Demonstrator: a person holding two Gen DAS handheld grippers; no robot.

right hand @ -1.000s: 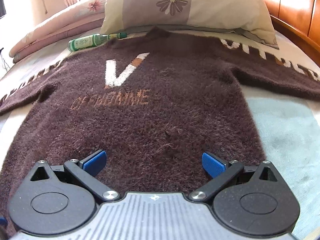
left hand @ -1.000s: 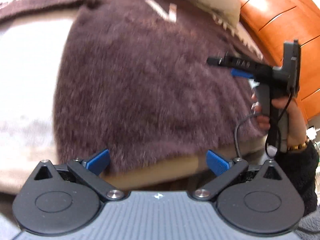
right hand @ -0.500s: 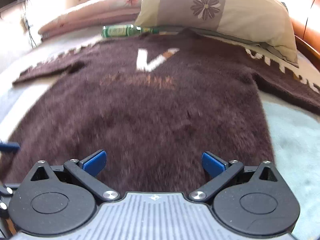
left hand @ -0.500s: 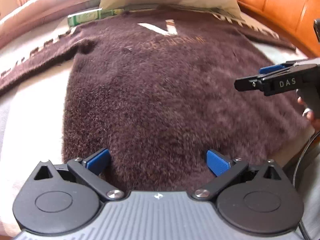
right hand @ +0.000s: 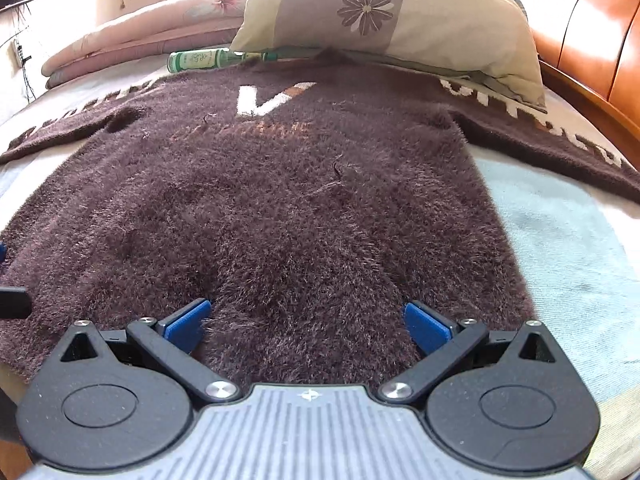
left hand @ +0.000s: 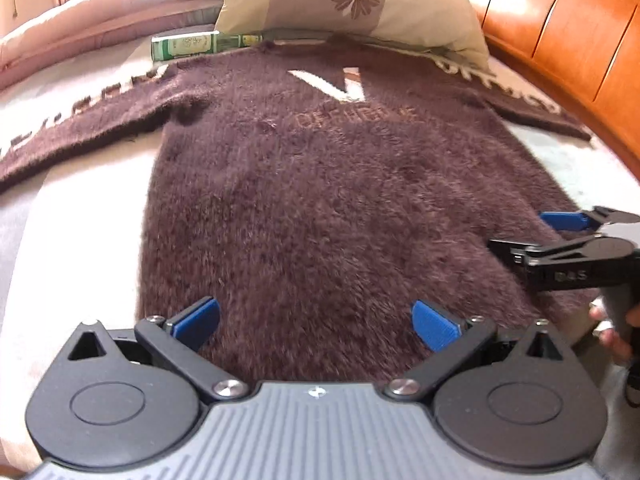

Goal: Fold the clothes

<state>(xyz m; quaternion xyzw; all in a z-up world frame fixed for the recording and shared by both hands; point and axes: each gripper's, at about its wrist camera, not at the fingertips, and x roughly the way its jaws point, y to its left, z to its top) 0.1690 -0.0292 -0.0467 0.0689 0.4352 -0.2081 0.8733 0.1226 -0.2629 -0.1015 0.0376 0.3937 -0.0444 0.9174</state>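
Note:
A fuzzy dark brown sweater (left hand: 328,208) with a white V lies spread flat on the bed, both sleeves stretched out sideways; it also shows in the right wrist view (right hand: 288,208). My left gripper (left hand: 316,322) is open and empty, low over the sweater's bottom hem towards its left side. My right gripper (right hand: 306,322) is open and empty over the hem towards its right side. The right gripper also shows at the right edge of the left wrist view (left hand: 524,234), just above the sweater.
A floral pillow (right hand: 392,20) lies at the sweater's collar. A green bottle (right hand: 200,60) lies beside it. A folded pink quilt (right hand: 132,44) is at the back left. An orange wooden headboard (left hand: 568,40) runs along the right. Light bed sheet (right hand: 560,232) surrounds the sweater.
Both grippers have tilted up and dropped lower, close to the hem. The right gripper has moved right and lower in the left wrist view. Both stay open.

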